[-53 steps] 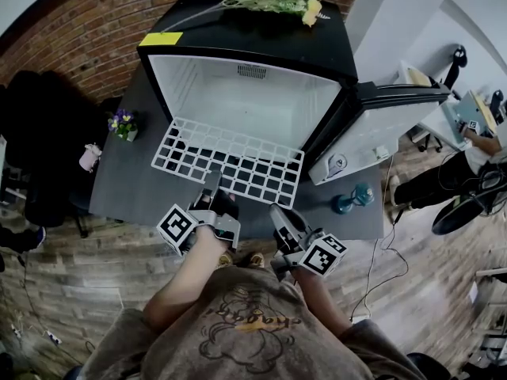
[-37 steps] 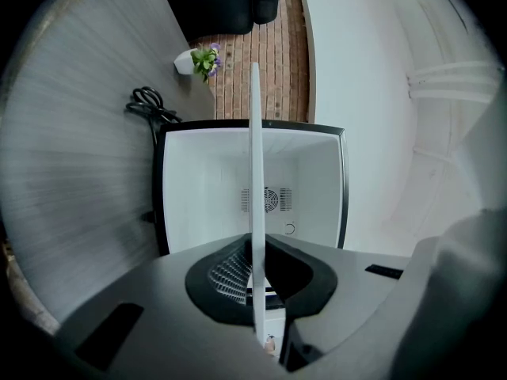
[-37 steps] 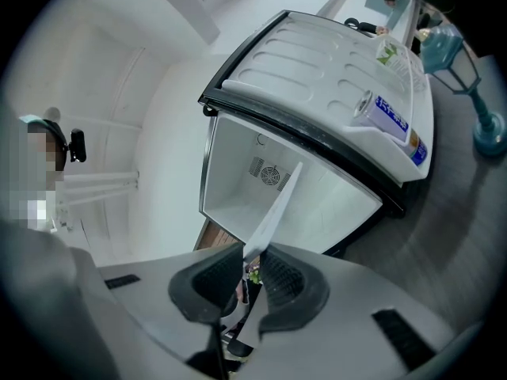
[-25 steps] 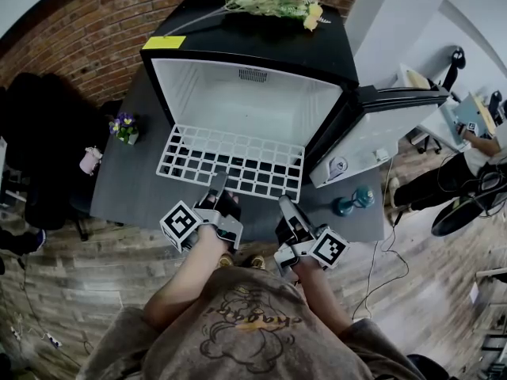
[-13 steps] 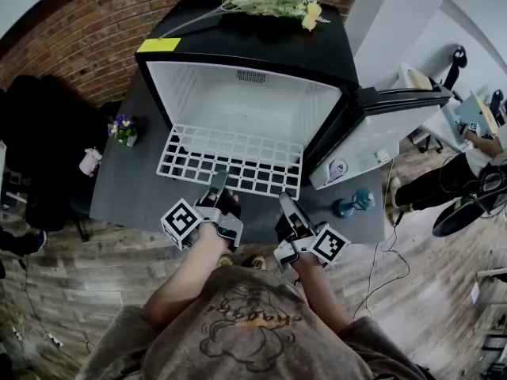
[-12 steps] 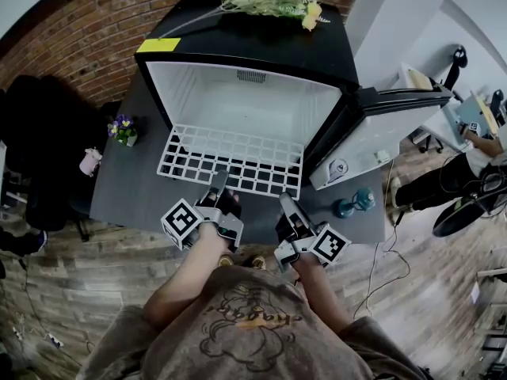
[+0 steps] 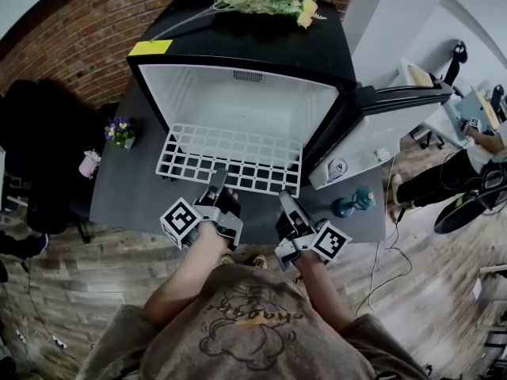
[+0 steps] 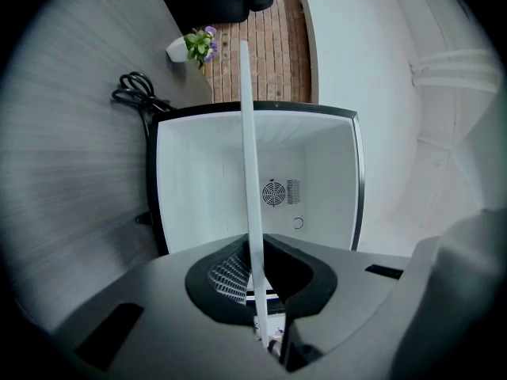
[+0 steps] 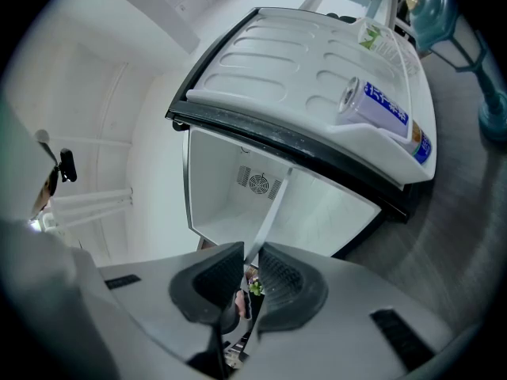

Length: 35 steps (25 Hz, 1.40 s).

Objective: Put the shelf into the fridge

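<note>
The left gripper (image 7: 215,184) and the right gripper (image 7: 286,202) are held out level, side by side and apart. Each has its jaws pinched on the near edge of the wire shelf (image 7: 230,158).

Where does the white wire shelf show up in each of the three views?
Head view: shelf lies flat at centre, at the open fridge's front.
Left gripper view: edge-on, a thin upright white bar at centre.
Right gripper view: edge-on, a slanted white bar just below centre.
Shared landmark: the fan vent on the fridge's back wall.
</note>
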### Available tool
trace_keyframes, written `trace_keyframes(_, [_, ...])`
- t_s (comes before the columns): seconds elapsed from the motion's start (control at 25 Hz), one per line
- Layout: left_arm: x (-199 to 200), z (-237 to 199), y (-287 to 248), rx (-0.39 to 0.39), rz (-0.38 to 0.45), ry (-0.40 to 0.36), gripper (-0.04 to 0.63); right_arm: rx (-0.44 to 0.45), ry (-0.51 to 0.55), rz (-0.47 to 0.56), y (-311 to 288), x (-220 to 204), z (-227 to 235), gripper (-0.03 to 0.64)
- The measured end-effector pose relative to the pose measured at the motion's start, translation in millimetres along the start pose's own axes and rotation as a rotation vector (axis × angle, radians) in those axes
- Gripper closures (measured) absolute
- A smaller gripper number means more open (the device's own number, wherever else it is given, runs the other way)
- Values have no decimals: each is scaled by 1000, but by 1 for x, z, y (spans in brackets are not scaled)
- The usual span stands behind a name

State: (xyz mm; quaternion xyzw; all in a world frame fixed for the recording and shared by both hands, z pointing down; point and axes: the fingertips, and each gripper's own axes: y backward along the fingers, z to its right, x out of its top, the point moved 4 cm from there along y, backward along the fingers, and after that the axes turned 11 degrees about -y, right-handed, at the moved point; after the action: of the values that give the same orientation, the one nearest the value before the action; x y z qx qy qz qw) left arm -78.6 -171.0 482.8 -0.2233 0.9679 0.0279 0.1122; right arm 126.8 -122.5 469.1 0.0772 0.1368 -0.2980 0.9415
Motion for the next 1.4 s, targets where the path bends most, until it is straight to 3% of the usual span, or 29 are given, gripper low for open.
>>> trace_keyframes(1.4, [-1,-4,-4,19,2,-21,548,29,-31,13,-4,4,9,561])
